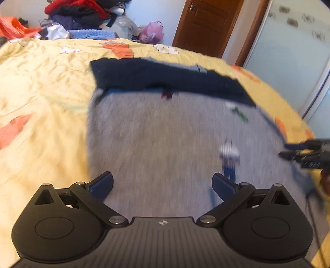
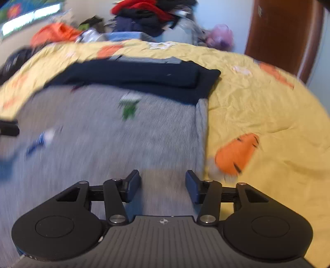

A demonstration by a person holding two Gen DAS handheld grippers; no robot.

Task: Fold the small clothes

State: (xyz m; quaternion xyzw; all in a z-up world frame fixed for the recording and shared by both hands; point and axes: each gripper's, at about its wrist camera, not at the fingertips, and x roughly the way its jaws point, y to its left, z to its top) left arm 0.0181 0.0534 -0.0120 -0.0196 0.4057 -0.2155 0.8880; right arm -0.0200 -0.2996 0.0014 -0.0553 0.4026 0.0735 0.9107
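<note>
A small grey garment (image 1: 160, 136) with little printed figures lies flat on the yellow bedspread (image 1: 41, 99); its dark navy sleeves are folded across its far end (image 1: 165, 80). My left gripper (image 1: 163, 185) hovers over the garment's near left part, jaws wide open and empty. In the right wrist view the same grey garment (image 2: 115, 134) lies below my right gripper (image 2: 163, 185), which is open with nothing between its pads, close to the garment's right edge (image 2: 201, 127). The right gripper (image 1: 288, 150) also shows at the far right of the left wrist view.
A heap of mixed clothes (image 1: 78, 16) sits beyond the bed's far edge, with a pink bag (image 1: 152, 31) beside it. A brown door (image 1: 206, 24) and a frosted wardrobe panel (image 1: 288, 51) stand at the right. Yellow bedspread (image 2: 268, 123) spreads around the garment.
</note>
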